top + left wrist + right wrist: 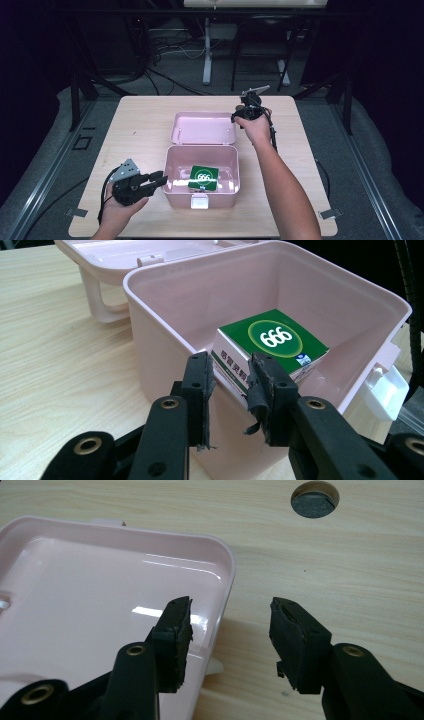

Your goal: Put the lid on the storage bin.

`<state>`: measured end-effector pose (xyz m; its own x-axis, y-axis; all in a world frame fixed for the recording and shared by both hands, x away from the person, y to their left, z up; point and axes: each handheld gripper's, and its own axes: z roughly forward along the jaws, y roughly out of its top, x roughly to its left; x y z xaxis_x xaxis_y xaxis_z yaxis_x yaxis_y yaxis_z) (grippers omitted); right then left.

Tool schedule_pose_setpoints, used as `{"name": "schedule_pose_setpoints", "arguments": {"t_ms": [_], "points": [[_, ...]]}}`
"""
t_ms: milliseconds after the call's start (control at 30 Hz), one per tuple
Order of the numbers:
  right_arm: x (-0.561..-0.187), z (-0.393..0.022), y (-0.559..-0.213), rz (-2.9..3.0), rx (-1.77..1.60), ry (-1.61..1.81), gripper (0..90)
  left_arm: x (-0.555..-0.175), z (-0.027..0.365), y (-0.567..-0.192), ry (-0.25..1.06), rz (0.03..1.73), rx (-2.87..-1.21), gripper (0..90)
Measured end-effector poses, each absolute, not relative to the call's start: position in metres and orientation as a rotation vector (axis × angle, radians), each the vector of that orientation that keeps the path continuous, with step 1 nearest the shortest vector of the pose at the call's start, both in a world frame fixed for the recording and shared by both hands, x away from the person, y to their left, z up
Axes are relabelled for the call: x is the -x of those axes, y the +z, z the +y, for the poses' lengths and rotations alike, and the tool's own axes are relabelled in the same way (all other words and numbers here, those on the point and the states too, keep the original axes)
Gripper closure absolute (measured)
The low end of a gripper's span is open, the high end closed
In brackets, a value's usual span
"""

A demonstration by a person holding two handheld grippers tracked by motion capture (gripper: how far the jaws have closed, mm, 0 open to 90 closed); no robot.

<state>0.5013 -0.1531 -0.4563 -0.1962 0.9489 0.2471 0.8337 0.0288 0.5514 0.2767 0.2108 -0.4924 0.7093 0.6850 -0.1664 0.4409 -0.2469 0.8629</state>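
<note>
Straddling the lid's [100, 590] edge with the right gripper [230, 625] spread wide, one pad above the lid, the other over bare table [340, 570]. Flanking the pink box [160, 350] wall with the left gripper [232, 385] half-closed, real pinch or not unclear, green carton [275, 337] just beyond its tips, inside. Might slip off the glossy rim on closing, or drag the box if that brace is loose.

Green carton [272, 342]: lower part hidden behind the left gripper's [231, 385] jaws and the pink box's [155, 335] near wall; side print too small to read. Lid [100, 600]: cut off by the right gripper view's left edge. Box latch [200, 202]: overexposed in high view, detail lost. Person's forearms cut by the bottom edge.
</note>
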Motion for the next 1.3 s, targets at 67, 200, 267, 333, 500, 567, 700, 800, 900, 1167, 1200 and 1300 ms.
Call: {"name": "schedule_pose_setpoints", "arguments": {"t_ms": [67, 200, 267, 333, 500, 567, 700, 800, 900, 1167, 1200, 1300], "points": [[-0.502, -0.153, -0.458, 2.105, -1.868, 0.907, 53.9, -0.277, 0.211, -0.492, 0.297, 0.874, -1.890, 69.9], [-0.503, -0.151, -0.460, 2.109, -1.869, 0.911, 56.4, -0.277, 0.211, -0.492, 0.296, 0.873, -1.890, 69.9], [-0.503, -0.149, -0.461, 2.117, -1.869, 0.894, 58.7, -0.277, 0.211, -0.493, 0.295, 0.874, -1.888, 69.9], [-0.503, -0.147, -0.463, 2.122, -1.861, 0.880, 60.4, -0.277, 0.211, -0.493, 0.295, 0.873, -1.888, 69.9], [-0.503, -0.144, -0.465, 2.107, -1.870, 0.890, 63.2, -0.277, 0.211, -0.493, 0.295, 0.874, -1.887, 69.9], [-0.503, -0.143, -0.466, 2.106, -1.867, 0.894, 64.0, -0.277, 0.211, -0.493, 0.296, 0.874, -1.887, 69.9], [-0.502, -0.141, -0.471, 2.068, -1.869, 0.928, 68.2, -0.277, 0.211, -0.493, 0.295, 0.873, -1.888, 69.9], [-0.501, -0.141, -0.477, 2.050, -1.875, 0.925, 73.4, -0.277, 0.211, -0.493, 0.295, 0.873, -1.886, 69.9], [-0.500, -0.141, -0.480, 2.030, -1.874, 0.947, 75.9, -0.277, 0.211, -0.493, 0.295, 0.873, -1.885, 69.8], [-0.497, -0.140, -0.479, 2.019, -1.854, 0.958, 81.1, -0.276, 0.211, -0.493, 0.297, 0.874, -1.890, 69.7], [-0.496, -0.140, -0.478, 2.003, -1.853, 0.967, 81.6, -0.276, 0.211, -0.493, 0.297, 0.874, -1.890, 69.7], [-0.495, -0.140, -0.477, 1.994, -1.857, 0.976, 82.0, -0.276, 0.211, -0.493, 0.298, 0.875, -1.890, 69.7]]}}
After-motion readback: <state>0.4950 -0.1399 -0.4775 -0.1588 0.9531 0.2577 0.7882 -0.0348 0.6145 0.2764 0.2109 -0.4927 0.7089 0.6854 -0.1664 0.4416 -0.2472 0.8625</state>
